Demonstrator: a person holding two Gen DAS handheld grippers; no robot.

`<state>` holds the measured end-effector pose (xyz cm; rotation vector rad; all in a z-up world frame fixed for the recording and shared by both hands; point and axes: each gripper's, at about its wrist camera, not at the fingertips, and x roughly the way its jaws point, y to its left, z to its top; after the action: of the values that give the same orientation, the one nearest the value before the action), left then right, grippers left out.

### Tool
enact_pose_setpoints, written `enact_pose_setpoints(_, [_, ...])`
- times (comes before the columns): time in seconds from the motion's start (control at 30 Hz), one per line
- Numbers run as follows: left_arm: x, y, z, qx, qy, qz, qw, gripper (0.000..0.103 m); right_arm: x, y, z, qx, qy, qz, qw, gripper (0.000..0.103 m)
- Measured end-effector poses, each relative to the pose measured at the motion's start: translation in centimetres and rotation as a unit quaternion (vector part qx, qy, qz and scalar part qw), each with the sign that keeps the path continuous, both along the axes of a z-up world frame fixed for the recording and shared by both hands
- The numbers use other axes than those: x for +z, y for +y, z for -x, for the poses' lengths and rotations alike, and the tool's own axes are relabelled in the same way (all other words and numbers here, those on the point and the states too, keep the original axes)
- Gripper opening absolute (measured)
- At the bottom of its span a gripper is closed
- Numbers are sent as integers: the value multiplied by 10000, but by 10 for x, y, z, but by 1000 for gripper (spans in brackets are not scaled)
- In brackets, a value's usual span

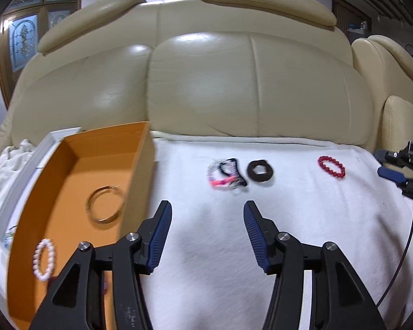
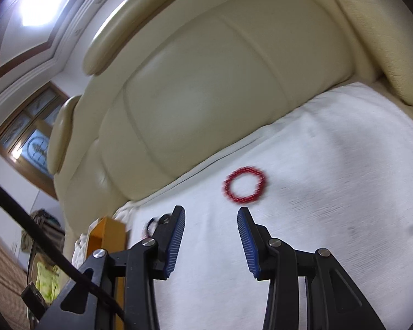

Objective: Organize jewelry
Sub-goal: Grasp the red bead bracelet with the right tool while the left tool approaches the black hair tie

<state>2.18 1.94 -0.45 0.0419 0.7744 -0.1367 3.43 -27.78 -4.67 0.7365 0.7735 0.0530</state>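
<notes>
Orange box beside loose bracelets

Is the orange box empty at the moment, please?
No. The open orange box holds a gold bangle and a pearl bracelet.

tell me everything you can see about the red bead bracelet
The red bead bracelet is a closed ring of small, round, glossy red beads strung edge to edge, likely on elastic. It lies flat on the white towel-like cloth covering the sofa seat, a little forward of the backrest. Nothing touches it but the cloth. It sits just ahead of the right claw, whose jaws stand open and empty. Motion blur hides finer detail.
</notes>
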Motion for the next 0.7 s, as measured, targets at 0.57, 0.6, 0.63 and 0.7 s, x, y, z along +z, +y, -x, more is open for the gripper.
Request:
enact_pose_setpoints(0.57, [-52, -26, -83, 2, 269, 353, 9990, 59, -31, -19, -42, -83, 411, 865, 9954, 43])
enact_pose_setpoints(0.6, [-55, -25, -86, -29, 303, 392, 9988, 59, -33, -18, -47, -79, 427, 908, 9949, 43])
enact_pose_setpoints(0.63, [-57, -25, -89, -63, 339, 433, 9985, 54, -34, -18, -52, -86, 438, 967, 9943, 43])
enact_pose_setpoints(0.7, [-62, -27, -93, -201, 492, 481, 9974, 37, -37, -14, -62, -119, 491, 1126, 9924, 43])
